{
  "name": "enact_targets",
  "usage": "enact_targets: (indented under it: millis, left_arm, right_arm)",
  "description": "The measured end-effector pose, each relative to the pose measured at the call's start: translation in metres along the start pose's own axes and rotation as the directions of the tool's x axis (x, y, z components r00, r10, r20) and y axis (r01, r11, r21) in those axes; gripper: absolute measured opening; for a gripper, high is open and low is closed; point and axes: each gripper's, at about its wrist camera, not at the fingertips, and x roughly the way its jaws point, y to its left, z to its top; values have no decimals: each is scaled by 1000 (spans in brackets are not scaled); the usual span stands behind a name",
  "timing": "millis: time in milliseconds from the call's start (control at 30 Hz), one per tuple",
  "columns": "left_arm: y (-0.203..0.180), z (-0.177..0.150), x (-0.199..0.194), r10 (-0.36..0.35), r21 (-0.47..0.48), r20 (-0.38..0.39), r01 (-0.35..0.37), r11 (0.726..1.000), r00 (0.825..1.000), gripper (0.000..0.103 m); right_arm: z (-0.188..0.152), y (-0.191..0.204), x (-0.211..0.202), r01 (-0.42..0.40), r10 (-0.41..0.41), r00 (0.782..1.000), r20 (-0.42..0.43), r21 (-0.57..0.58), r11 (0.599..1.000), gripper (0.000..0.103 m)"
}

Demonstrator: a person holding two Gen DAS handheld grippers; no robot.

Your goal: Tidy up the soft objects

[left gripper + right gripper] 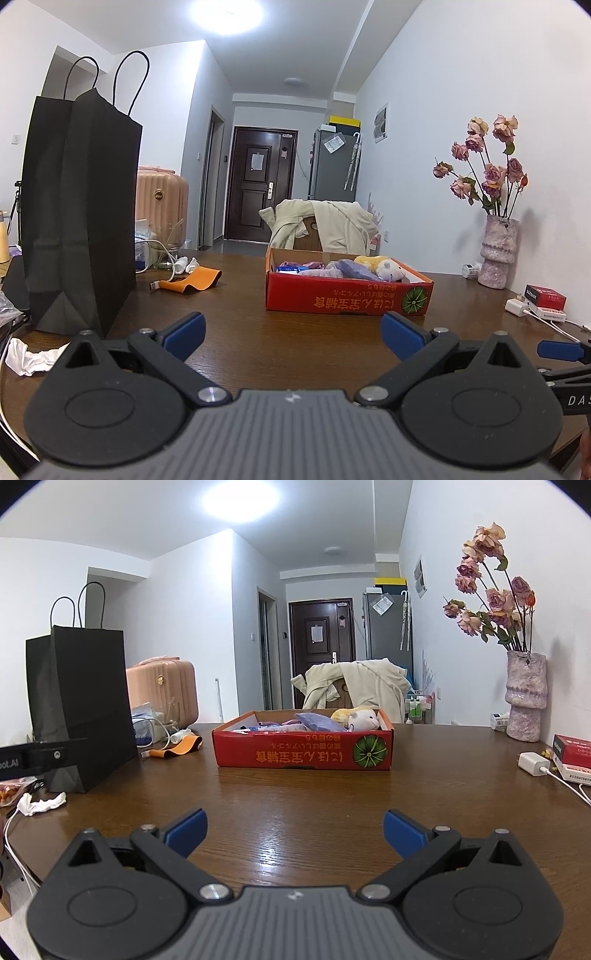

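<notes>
A shallow red cardboard box (347,297) (303,755) sits on the brown wooden table (288,343) (295,805), ahead of both grippers. Inside lie soft things: a yellow-and-white plush toy (382,266) (360,717), a lilac pouch (352,269) (314,722) and other small cloth items. My left gripper (293,336) is open and empty, well short of the box. My right gripper (294,830) is open too, holding nothing. An orange soft band (195,280) (177,747) lies left of the box. The right gripper's blue tip (557,349) shows at the left view's right edge.
A tall black paper bag (77,214) (79,709) stands at the left. A crumpled white tissue (31,360) (42,805) lies before it. A vase of dried roses (496,254) (524,698), a red carton (546,295) (572,749) and a white charger (533,762) are at the right.
</notes>
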Motion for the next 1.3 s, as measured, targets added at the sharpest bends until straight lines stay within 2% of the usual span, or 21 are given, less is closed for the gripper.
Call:
enact_targets:
  millis: [1300]
  left_arm:
    - [-5, -2, 0, -5, 18, -7, 5, 1000, 1000, 103]
  right_arm:
    - [-2, -5, -1, 11, -11, 1000, 3, 15, 1000, 102]
